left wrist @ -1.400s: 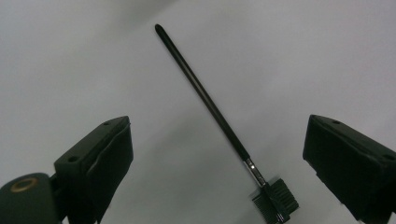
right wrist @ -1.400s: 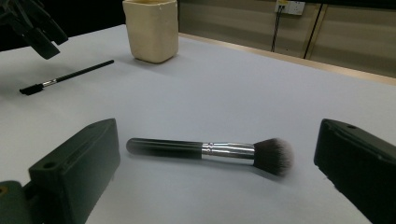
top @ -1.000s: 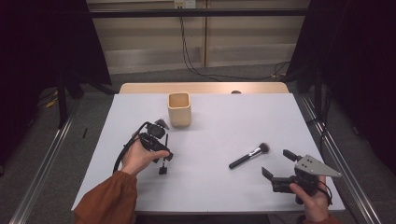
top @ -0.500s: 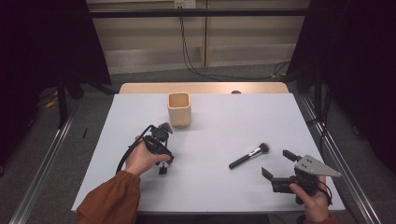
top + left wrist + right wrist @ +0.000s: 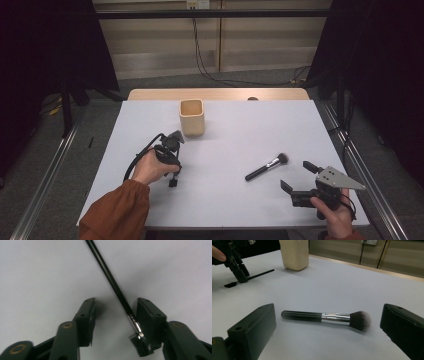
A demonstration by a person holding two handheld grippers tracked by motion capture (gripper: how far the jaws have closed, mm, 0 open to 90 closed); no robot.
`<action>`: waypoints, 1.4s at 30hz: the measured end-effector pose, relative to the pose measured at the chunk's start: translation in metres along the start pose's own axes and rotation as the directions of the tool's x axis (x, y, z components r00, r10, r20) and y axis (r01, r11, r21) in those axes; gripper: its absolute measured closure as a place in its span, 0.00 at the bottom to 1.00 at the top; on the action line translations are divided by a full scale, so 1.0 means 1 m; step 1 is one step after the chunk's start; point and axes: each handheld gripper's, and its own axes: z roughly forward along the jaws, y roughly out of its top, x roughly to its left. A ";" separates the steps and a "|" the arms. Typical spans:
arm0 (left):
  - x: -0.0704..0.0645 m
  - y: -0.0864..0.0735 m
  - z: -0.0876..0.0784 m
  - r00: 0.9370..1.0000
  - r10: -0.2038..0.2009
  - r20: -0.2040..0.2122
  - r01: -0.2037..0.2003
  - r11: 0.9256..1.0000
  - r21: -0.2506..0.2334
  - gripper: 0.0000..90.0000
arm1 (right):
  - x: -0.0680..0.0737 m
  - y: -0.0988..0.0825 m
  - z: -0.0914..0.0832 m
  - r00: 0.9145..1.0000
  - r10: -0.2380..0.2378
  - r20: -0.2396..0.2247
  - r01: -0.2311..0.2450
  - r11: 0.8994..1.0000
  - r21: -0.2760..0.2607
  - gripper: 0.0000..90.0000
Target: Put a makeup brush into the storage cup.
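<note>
Left gripper (image 5: 115, 327) fingers narrowed (around brow brush (image 5: 117, 292)).

Beige cup (image 5: 192, 116), powder brush (image 5: 267, 166)

The flat bench top (image 5: 235, 195) is a plain pale grey-white with no pattern, and its far edge strip is light tan wood. The squarish open cup (image 5: 192, 117) is a pale cream-beige. The thick round-headed makeup brush (image 5: 325, 318) has a glossy black handle, a shiny silver metal collar and dark bristles fading to whitish tips. The thin comb-tipped brush (image 5: 120, 296) is black with a small silver band near its black comb head. Both claws are matt black, the left claw (image 5: 116, 317) with brass-coloured rivets; the right claw (image 5: 295, 176) carries a grey three-cornered plate. The person's sleeve (image 5: 115, 215) is rust orange.
</note>
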 end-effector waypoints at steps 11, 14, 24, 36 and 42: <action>0.005 0.001 -0.002 0.999 0.011 0.030 -0.012 0.999 0.036 0.82 | 0.000 0.000 0.000 1.000 0.001 -0.002 -0.001 1.000 0.001 0.00; 0.009 0.000 -0.002 0.999 0.002 0.045 -0.003 0.999 0.040 0.90 | 0.000 0.000 0.000 1.000 0.000 -0.002 0.000 1.000 0.001 0.00; 0.009 -0.002 -0.002 0.999 0.016 0.045 -0.017 0.999 0.032 0.96 | 0.000 0.000 0.000 1.000 0.001 -0.003 -0.001 1.000 0.003 0.00; 0.017 -0.007 -0.005 0.994 0.014 0.111 -0.014 1.000 -0.001 0.96 | 0.000 0.000 0.001 1.000 0.003 -0.001 -0.003 1.000 0.006 0.00; 0.023 -0.014 -0.008 0.989 0.010 0.147 0.000 0.998 -0.068 0.96 | 0.000 0.000 0.002 1.000 0.004 0.000 -0.004 1.000 0.007 0.00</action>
